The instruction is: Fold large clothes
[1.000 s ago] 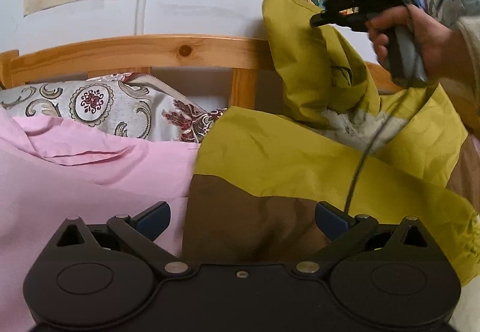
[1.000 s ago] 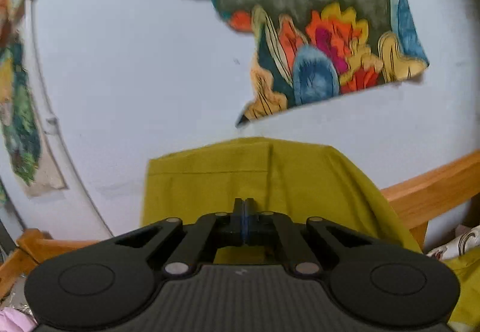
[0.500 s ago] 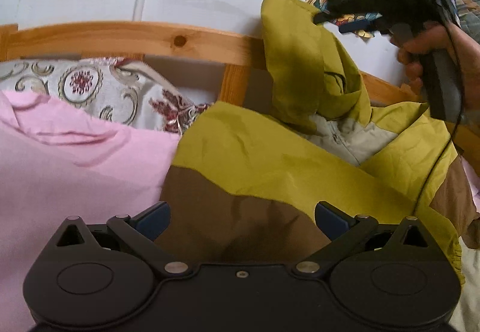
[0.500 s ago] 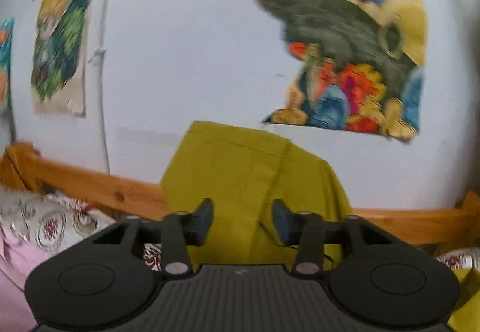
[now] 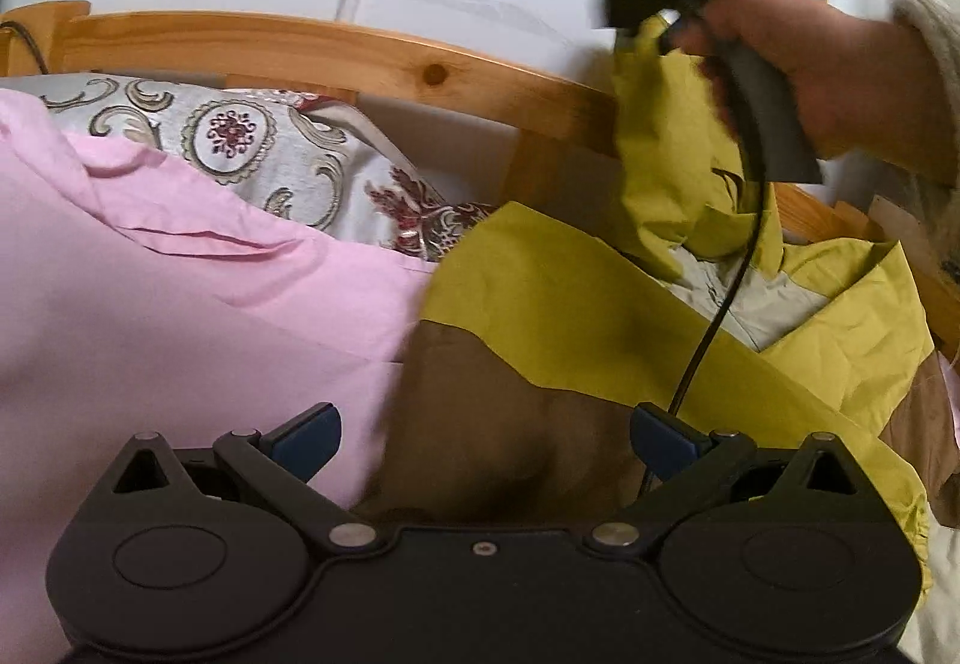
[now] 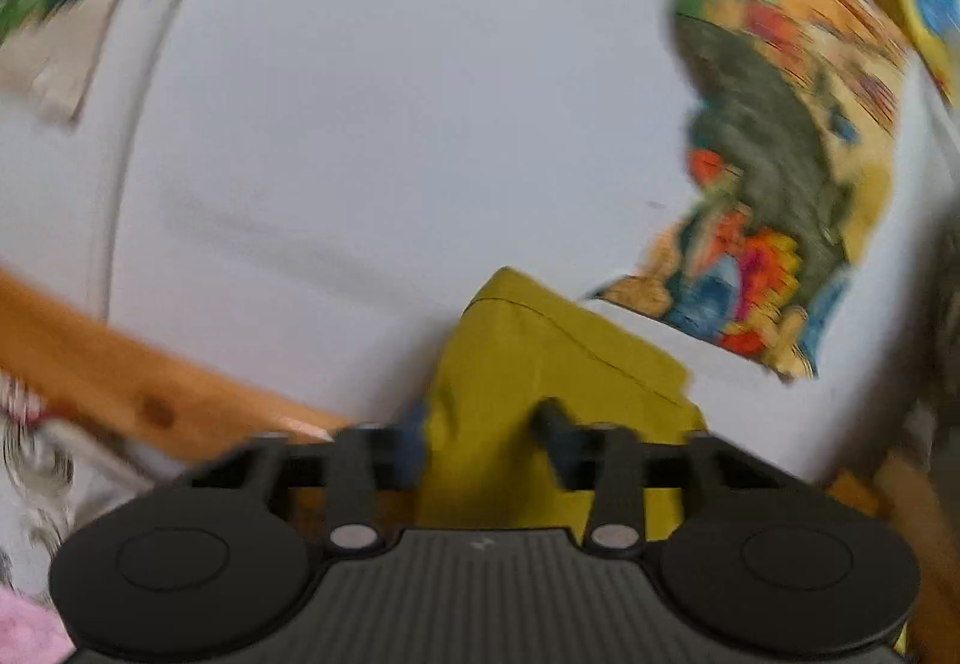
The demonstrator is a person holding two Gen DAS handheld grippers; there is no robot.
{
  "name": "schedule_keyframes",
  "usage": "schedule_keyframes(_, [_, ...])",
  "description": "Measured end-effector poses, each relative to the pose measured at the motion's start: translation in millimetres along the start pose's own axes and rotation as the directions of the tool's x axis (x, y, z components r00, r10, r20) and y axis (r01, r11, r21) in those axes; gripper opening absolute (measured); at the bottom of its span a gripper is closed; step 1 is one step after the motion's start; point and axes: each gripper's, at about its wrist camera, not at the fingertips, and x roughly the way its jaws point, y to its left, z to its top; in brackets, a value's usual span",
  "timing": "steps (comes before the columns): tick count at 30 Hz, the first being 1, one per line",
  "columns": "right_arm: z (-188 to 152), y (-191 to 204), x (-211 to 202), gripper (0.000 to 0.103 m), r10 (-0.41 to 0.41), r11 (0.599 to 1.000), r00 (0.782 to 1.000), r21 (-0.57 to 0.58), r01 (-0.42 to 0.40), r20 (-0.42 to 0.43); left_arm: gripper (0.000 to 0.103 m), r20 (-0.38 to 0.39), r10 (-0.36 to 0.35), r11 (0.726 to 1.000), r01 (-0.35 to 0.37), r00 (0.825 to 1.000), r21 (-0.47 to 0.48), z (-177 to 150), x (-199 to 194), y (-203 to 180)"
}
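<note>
An olive-yellow and brown jacket (image 5: 576, 304) lies spread on the bed, with one part (image 5: 660, 154) raised against the headboard. My left gripper (image 5: 486, 436) hovers open over the jacket's brown panel, its blue pads clear of the cloth. A hand (image 5: 840, 82) holds my right gripper (image 5: 630, 28) at the top of the raised part. In the blurred right wrist view, the right gripper (image 6: 483, 433) has a fold of the jacket (image 6: 510, 364) between its jaws. The jaws are closing, but a wide gap still shows.
A pink sheet (image 5: 180, 316) covers the bed to the left, with a patterned pillow (image 5: 270, 154) behind it. A wooden headboard rail (image 5: 360, 52) runs along the white wall (image 6: 390, 124), which bears colourful posters (image 6: 780, 184). A black cable (image 5: 720, 316) hangs across the jacket.
The right gripper opened off the raised fold, rolled and swung sideways, and now has the fold between its jaws again. The left gripper shifted slightly and stays open.
</note>
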Motion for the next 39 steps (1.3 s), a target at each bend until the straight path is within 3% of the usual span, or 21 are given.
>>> schedule_keyframes(1, [0,-10,-3,0.007,-0.013,1.000,1.000,0.021,0.013,0.009,0.102,0.003,0.002,1.000,-0.002,1.000,0.000,1,-1,0])
schedule_keyframes(5, [-14,-63,-33,0.005,0.016,0.983,0.998,0.181,-0.026,0.058,0.102,0.021,-0.006,1.000,0.006,1.000,-0.007,5,-7,-1])
schedule_keyframes(8, [-38,-112,-69,0.005,0.057,0.918,0.995,0.387,-0.084,0.080,0.102,0.032,-0.026,1.000,0.026,0.999,-0.012,9,-12,-5])
schedule_keyframes(10, [-67,-144,-95,0.004,0.078,0.837,0.993,0.536,-0.115,0.092,0.101,0.046,-0.047,0.999,0.047,0.998,-0.009,10,-16,-9])
schedule_keyframes(13, [-127,-182,-133,0.004,0.083,0.681,0.992,0.722,-0.126,0.095,0.101,0.055,-0.079,0.997,0.080,0.995,-0.009,9,-23,-14])
schedule_keyframes(16, [-189,-200,-161,0.004,0.092,0.537,0.993,0.837,-0.107,0.067,0.101,0.045,-0.120,0.993,0.121,0.992,-0.003,8,-26,-20])
schedule_keyframes(18, [-223,-201,-173,0.004,0.125,0.476,0.992,0.875,-0.087,0.031,0.101,0.036,-0.146,0.989,0.146,0.989,-0.001,7,-27,-24])
schedule_keyframes(19, [-237,-198,-178,0.004,0.134,0.469,0.991,0.880,-0.073,0.011,0.101,0.030,-0.159,0.987,0.159,0.987,-0.004,6,-26,-26])
schedule_keyframes(23, [-275,-184,-187,0.008,0.239,0.526,0.969,0.847,-0.074,-0.064,0.101,0.013,-0.220,0.974,0.221,0.975,-0.047,5,-21,-36])
schedule_keyframes(24, [-281,-184,-190,0.017,0.263,0.539,0.962,0.838,-0.081,-0.077,0.101,0.007,-0.237,0.970,0.237,0.971,-0.058,4,-18,-39])
schedule_keyframes(28, [-302,-194,-216,0.030,0.328,0.596,0.939,0.795,-0.117,-0.108,0.101,-0.022,-0.312,0.944,0.307,0.950,-0.121,-1,-2,-52])
schedule_keyframes(29, [-306,-200,-225,0.041,0.333,0.614,0.936,0.779,-0.125,-0.112,0.101,-0.031,-0.331,0.936,0.324,0.943,-0.138,-2,2,-55])
schedule_keyframes(33, [-315,-241,-248,0.065,0.266,0.665,0.959,0.739,-0.111,-0.095,0.100,-0.099,-0.402,0.907,0.381,0.910,-0.180,-7,25,-77])
schedule_keyframes(35, [-310,-261,-239,0.069,0.241,0.668,0.967,0.737,-0.107,-0.079,0.097,-0.138,-0.416,0.901,0.388,0.899,-0.192,-9,35,-89])
schedule_keyframes(39, [-296,-295,-194,0.072,0.273,0.589,0.961,0.797,-0.136,-0.037,0.090,-0.189,-0.434,0.893,0.392,0.881,-0.222,-10,55,-112])
